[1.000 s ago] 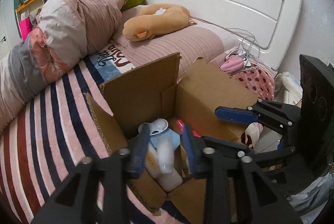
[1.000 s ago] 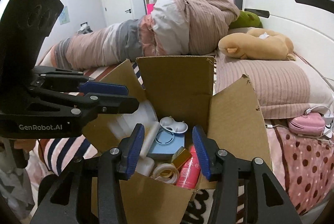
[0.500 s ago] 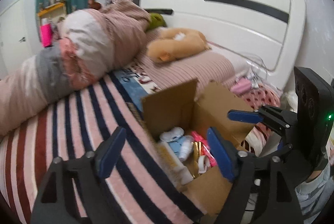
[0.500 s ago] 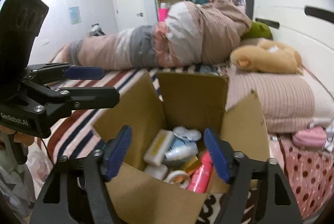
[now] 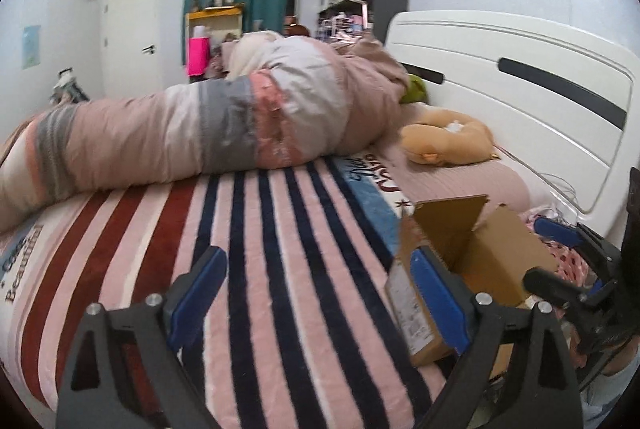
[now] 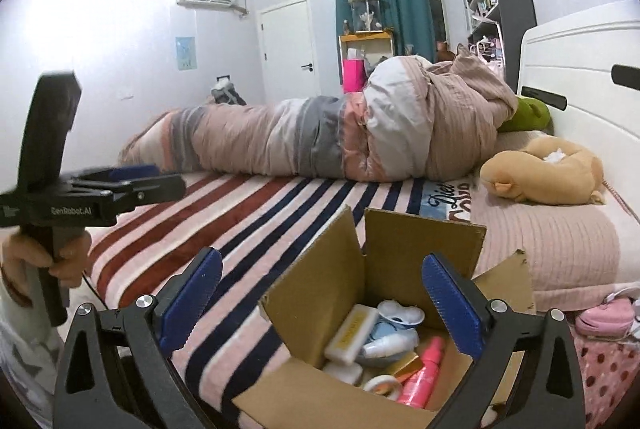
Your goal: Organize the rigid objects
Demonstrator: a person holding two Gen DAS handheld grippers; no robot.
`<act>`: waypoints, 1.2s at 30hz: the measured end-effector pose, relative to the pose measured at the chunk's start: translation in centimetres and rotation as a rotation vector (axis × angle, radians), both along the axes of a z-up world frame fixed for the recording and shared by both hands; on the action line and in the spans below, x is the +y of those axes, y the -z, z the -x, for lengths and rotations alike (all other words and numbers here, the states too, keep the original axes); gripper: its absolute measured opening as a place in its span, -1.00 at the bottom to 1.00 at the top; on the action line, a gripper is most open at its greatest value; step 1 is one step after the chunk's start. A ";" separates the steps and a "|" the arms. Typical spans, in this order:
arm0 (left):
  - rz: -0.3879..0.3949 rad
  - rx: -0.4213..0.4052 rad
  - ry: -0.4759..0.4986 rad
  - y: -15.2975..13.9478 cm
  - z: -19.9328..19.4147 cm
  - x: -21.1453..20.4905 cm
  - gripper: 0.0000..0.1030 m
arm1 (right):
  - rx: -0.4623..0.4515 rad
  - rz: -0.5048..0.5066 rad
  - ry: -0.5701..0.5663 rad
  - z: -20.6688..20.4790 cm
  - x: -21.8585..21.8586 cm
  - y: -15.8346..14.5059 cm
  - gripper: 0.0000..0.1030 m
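An open cardboard box (image 6: pixel 316 293) stands on the striped bed near its front edge. It holds several rigid items: a pink bottle (image 6: pixel 424 373), a white flat case (image 6: pixel 352 333), a white bottle (image 6: pixel 388 343), a tape roll (image 6: pixel 382 385). My right gripper (image 6: pixel 320 305) is open and empty, pulled back above the box. My left gripper (image 5: pixel 316 297) is open and empty, over the striped blanket left of the box (image 5: pixel 472 249). It also shows in the right wrist view (image 6: pixel 132 181), held at the far left.
A striped blanket (image 5: pixel 240 249) covers the bed. A rolled duvet (image 6: pixel 320 137) lies across the back. A tan plush toy (image 6: pixel 540 169) rests on the pillow by the white headboard (image 5: pixel 520 89). A pink object (image 6: pixel 604 317) lies at the right.
Both grippers opened wide and pulled up and back from the box. The left gripper swung left, so the box now sits at its right.
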State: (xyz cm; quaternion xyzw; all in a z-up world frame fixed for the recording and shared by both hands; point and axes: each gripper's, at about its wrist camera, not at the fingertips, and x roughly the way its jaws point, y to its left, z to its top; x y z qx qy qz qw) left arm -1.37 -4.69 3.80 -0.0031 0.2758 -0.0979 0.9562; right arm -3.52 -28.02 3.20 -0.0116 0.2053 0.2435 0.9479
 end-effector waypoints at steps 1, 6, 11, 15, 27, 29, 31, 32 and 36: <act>0.006 0.003 -0.007 0.1 0.1 0.3 0.77 | 0.001 -0.001 0.004 -0.1 0.1 0.0 0.95; 0.018 0.012 -0.041 0.7 0.5 1.7 0.78 | 0.006 -0.013 0.010 -0.3 0.5 -0.2 0.95; 0.024 0.012 -0.045 0.7 0.4 1.9 0.78 | -0.002 -0.007 0.006 -0.2 0.8 -0.5 0.95; 0.022 0.010 -0.046 0.7 0.3 1.9 0.78 | -0.004 -0.012 0.007 -0.1 0.8 -0.6 0.95; 0.024 0.011 -0.041 0.3 0.2 1.9 0.78 | 0.002 -0.014 0.008 0.1 0.8 -0.6 0.95; 0.022 0.010 -0.043 0.3 0.2 1.8 0.78 | 0.002 -0.015 0.009 0.1 0.9 -0.6 0.95; 0.020 0.010 -0.043 0.2 0.2 1.8 0.78 | 0.002 -0.016 0.009 0.1 0.9 -0.6 0.95; 0.020 0.010 -0.043 0.2 0.2 1.8 0.78 | 0.001 -0.017 0.010 0.1 0.9 -0.6 0.95; 0.022 0.010 -0.046 0.3 0.3 1.9 0.78 | 0.004 -0.020 0.013 0.1 1.0 -0.6 0.95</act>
